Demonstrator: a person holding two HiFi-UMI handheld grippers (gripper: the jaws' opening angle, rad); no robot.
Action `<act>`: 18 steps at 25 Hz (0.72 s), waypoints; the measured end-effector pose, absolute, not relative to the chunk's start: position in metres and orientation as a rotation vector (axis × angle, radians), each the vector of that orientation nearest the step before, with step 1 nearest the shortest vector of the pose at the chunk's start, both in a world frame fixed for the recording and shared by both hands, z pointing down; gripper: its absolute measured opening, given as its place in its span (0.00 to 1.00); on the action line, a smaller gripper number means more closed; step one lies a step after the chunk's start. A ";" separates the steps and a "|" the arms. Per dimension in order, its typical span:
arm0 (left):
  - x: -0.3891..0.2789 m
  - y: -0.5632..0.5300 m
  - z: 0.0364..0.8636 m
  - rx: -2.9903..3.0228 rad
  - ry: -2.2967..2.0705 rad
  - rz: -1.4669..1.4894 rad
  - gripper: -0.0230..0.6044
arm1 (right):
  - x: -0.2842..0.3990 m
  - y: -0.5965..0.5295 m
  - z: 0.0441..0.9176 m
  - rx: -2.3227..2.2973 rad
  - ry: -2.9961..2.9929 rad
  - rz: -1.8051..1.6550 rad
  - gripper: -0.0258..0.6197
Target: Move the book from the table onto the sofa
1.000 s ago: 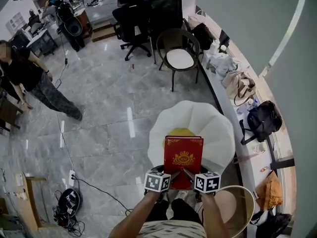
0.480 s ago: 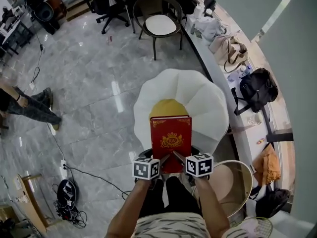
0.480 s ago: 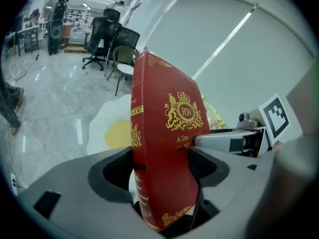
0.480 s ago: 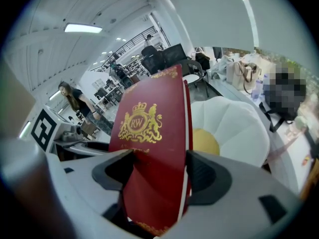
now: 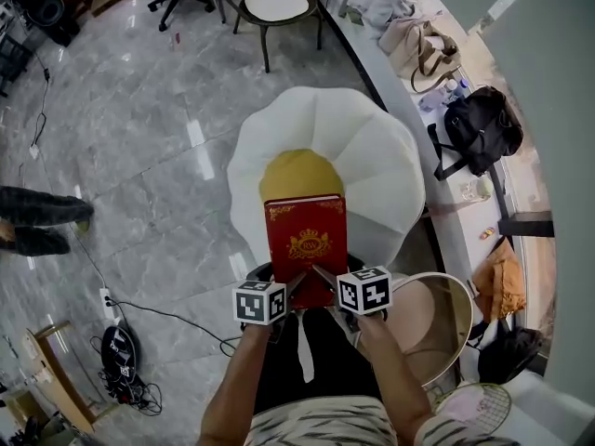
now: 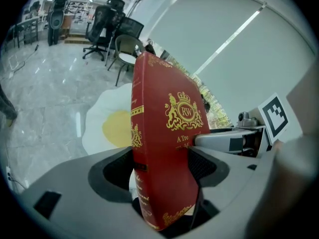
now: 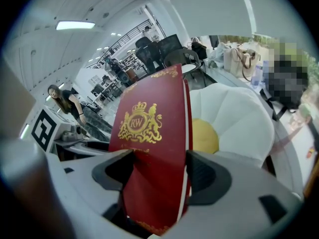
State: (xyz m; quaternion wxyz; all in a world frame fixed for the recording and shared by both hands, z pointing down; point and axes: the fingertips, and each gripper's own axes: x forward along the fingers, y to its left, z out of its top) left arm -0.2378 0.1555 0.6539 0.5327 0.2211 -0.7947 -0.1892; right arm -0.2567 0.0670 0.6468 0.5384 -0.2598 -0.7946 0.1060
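Grey marble-look floor [image 5: 139, 128] all over this place, shiny enough to throw back the ceiling lights. There's a long bench [image 5: 395, 86] running along the window side with stuff dumped on it: a beige handbag [image 5: 423, 49], a black backpack [image 5: 476, 130] and some bottles. A chair with a white seat [image 5: 275, 2] is parked near its far end. Down by the floor on the other side there's a tangle of black cables [image 5: 121, 365], and someone's legs [image 5: 42, 214] are poking in at the edge.

The sofa [image 5: 376, 161] is that white flower-petal thing with a yellow middle [image 5: 299, 173]. The red book [image 5: 306, 238], with a gold crest on the cover, is held upright in the air just in front of it, the yellow part showing right behind its top edge. It's not resting on anything I can see. The left gripper [image 6: 160, 171] has its fingers clamped on the bottom corner by the spine. The right gripper [image 7: 159, 176] has its fingers pinched on the other bottom corner, by the page edge.

Compared to a second ago, the person has walked closer. The sofa looks bigger and sits more in the middle, more of the yellow shows above the book, the black office chairs have dropped out at the top, and the bystander is down to just legs. The two-handed grip on the book hasn't changed.
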 end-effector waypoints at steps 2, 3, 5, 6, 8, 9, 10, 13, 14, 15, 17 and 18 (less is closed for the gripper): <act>-0.235 0.153 0.667 0.525 -1.880 -0.449 0.59 | -0.253 0.064 0.660 -0.610 -1.877 0.253 0.57; -0.233 0.151 0.674 0.523 -1.874 -0.448 0.59 | -0.252 0.062 0.667 -0.606 -1.871 0.255 0.57; -0.231 0.149 0.685 0.522 -1.864 -0.449 0.59 | -0.250 0.060 0.679 -0.599 -1.861 0.258 0.57; -0.230 0.148 0.691 0.522 -1.861 -0.449 0.59 | -0.249 0.059 0.685 -0.596 -1.856 0.258 0.57; -0.229 0.146 0.702 0.523 -1.854 -0.448 0.59 | -0.247 0.058 0.696 -0.588 -1.845 0.261 0.57; -0.228 0.145 0.707 0.523 -1.850 -0.447 0.59 | -0.246 0.057 0.701 -0.585 -1.842 0.263 0.57; -0.227 0.144 0.712 0.523 -1.847 -0.446 0.59 | -0.245 0.056 0.706 -0.582 -1.839 0.264 0.57; -0.226 0.143 0.726 0.525 -1.838 -0.443 0.59 | -0.244 0.054 0.720 -0.574 -1.831 0.264 0.57; -0.226 0.143 0.730 0.523 -1.835 -0.444 0.59 | -0.243 0.054 0.724 -0.572 -1.827 0.263 0.57; -0.224 0.143 0.734 0.521 -1.833 -0.446 0.59 | -0.242 0.054 0.729 -0.572 -1.825 0.263 0.57; -0.223 0.143 0.743 0.516 -1.830 -0.447 0.59 | -0.241 0.054 0.737 -0.570 -1.821 0.263 0.57; -0.223 0.143 0.747 0.516 -1.829 -0.443 0.59 | -0.241 0.054 0.742 -0.569 -1.821 0.265 0.57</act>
